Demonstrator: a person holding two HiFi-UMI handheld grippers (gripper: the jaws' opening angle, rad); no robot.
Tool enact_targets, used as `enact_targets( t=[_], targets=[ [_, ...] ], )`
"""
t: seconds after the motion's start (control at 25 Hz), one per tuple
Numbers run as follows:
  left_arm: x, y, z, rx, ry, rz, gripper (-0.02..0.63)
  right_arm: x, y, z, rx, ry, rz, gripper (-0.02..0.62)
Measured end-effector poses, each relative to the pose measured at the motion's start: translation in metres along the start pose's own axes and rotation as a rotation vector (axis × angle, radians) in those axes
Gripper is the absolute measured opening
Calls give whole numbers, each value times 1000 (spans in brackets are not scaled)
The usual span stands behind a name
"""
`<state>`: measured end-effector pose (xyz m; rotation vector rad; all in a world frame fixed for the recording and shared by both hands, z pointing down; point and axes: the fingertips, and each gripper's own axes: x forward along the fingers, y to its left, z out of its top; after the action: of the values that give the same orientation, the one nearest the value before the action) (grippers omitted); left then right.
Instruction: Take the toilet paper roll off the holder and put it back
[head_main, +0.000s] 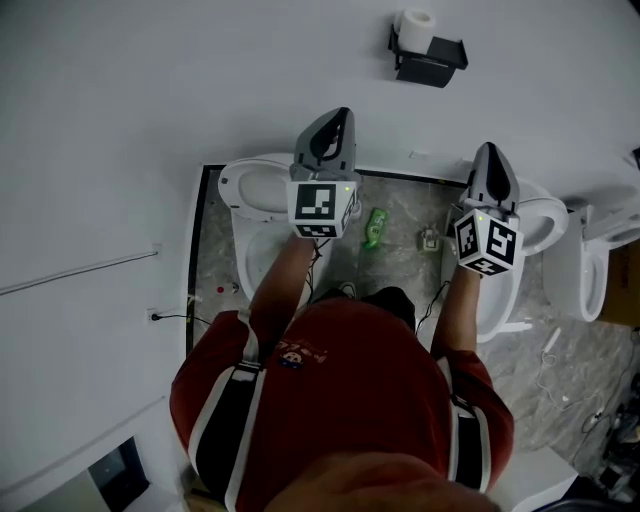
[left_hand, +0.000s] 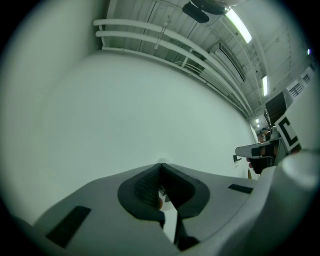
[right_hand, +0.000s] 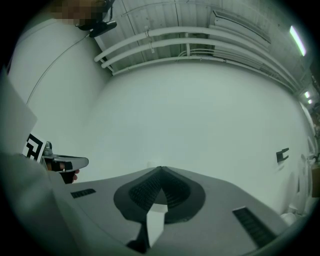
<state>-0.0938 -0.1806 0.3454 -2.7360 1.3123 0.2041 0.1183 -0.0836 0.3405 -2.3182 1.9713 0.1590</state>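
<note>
1. The toilet paper roll (head_main: 416, 24) sits on its black holder (head_main: 436, 60), high up on the white wall (head_main: 150, 120). It is well apart from both grippers, and nothing touches it.
2. The left gripper (head_main: 338, 118) has its jaws pressed together with nothing in them. Its own view shows only bare wall past the tips.
3. The right gripper (head_main: 491, 152) is the same: jaws closed tight and empty.
4. I think the roll is light and soft. It will squash if it is squeezed hard, and the loose end may unroll or tear.
5. A good place to hold it is across the fat round sides — gently. The two flat ends would work too, since the tube inside makes it stiffer there.
6. The jaws must open wide first — the roll is fat.
7. The roll is too small here to tell how it sits on the holder.
</note>
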Motion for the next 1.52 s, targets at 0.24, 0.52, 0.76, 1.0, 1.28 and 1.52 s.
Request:
enact_targets(
  t=[0.24, 0.52, 0.76, 1.0, 1.28, 1.52],
  targets=[
    [29, 1, -7, 8, 6, 14, 18, 29, -14, -8, 7, -1, 18, 8],
    [82, -16, -9, 24, 6, 47, 18, 75, -58, -12, 34, -12, 49, 8],
    [132, -36, -15, 36, 10, 84, 18, 115, -98, -19, 48, -10, 86, 8],
    [174, -52, -13, 66, 13, 136, 20, 153, -136, -23, 81, -15, 127, 8],
    [212, -63, -26, 87, 42, 179, 21, 190, -164, -41, 118, -2, 174, 8],
    [235, -65, -32, 66, 53, 205, 50, 215, -169, -45, 135, -4, 212, 8]
  ],
)
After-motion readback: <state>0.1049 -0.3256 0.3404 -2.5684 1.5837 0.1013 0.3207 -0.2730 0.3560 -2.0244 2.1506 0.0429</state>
